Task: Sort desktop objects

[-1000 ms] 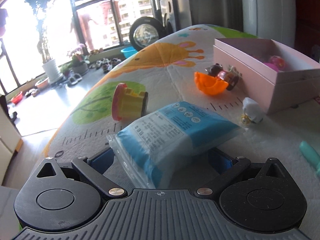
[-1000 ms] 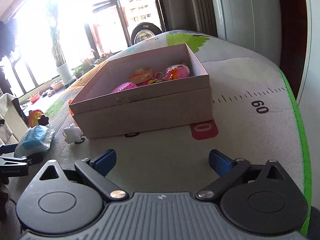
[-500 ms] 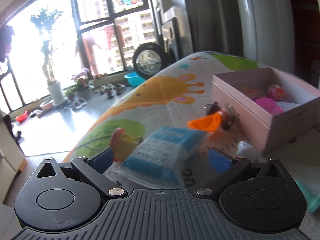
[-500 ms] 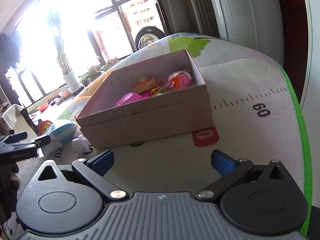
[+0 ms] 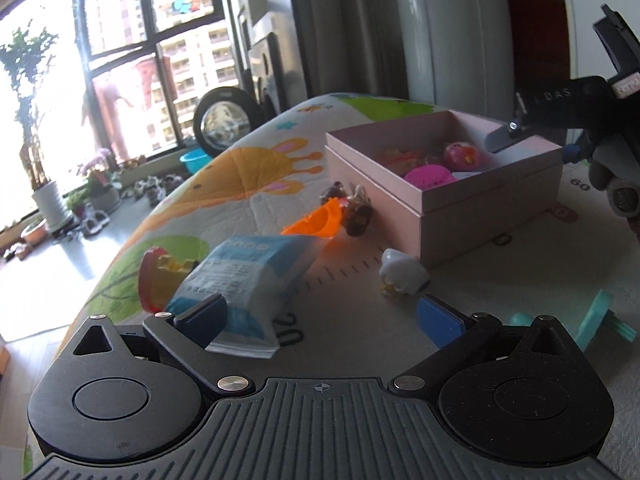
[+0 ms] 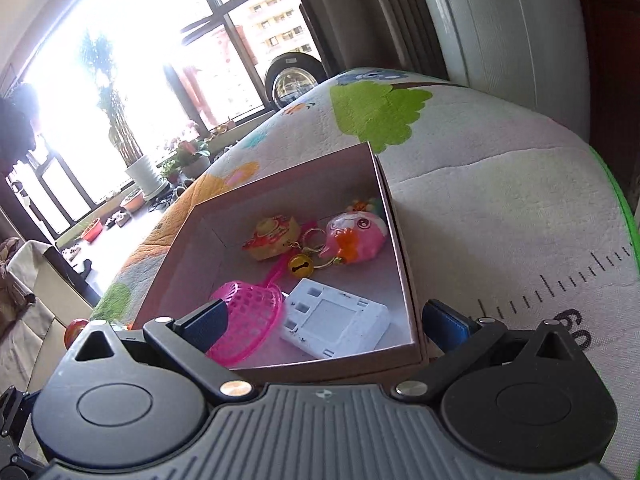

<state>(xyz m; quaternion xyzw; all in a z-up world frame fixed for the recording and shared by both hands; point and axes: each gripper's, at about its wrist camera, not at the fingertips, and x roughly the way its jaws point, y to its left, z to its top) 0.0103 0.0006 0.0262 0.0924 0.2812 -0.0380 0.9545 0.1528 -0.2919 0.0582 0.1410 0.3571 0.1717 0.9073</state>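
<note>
Left gripper is standing wide open; one blue tissue pack is leaning against its left finger, whether gripped I cannot tell. On the mat, left to right: one red-yellow toy, one orange shell, one brown toy car, one white figure, one teal piece. One pink box is sitting toward the mat's right edge, holding one pink basket, one white tray, two keychain toys. Right gripper is hovering over it, open, empty.
</note>
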